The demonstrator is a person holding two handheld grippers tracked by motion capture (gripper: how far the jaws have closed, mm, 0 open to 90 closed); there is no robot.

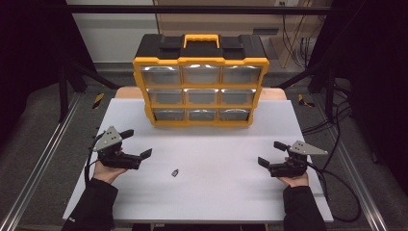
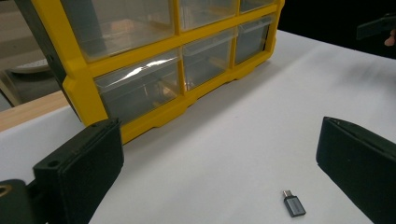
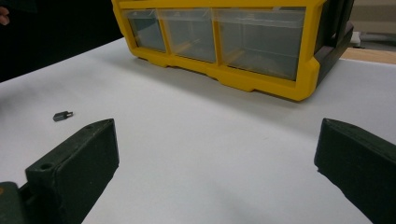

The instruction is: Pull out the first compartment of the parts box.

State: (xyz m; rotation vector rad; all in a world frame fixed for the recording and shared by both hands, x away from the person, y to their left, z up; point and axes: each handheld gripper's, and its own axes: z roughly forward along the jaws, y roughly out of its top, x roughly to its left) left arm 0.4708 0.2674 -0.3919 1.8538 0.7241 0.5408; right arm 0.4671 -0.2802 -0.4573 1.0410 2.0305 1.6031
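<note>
A small dark adapter (image 1: 175, 172) lies flat on the white table (image 1: 216, 192), just ahead of the left gripper (image 1: 137, 144) and a little to its right, nothing touching it. That gripper's jaws are spread wide and empty. The right gripper (image 1: 270, 153), well apart from the adapter, is also spread and empty. Beyond both stands a yellow drawer cabinet (image 1: 201, 86), drawers closed. This looks like the approach before pickup; next, the left gripper likely must lower, straddle the adapter and close.
</note>
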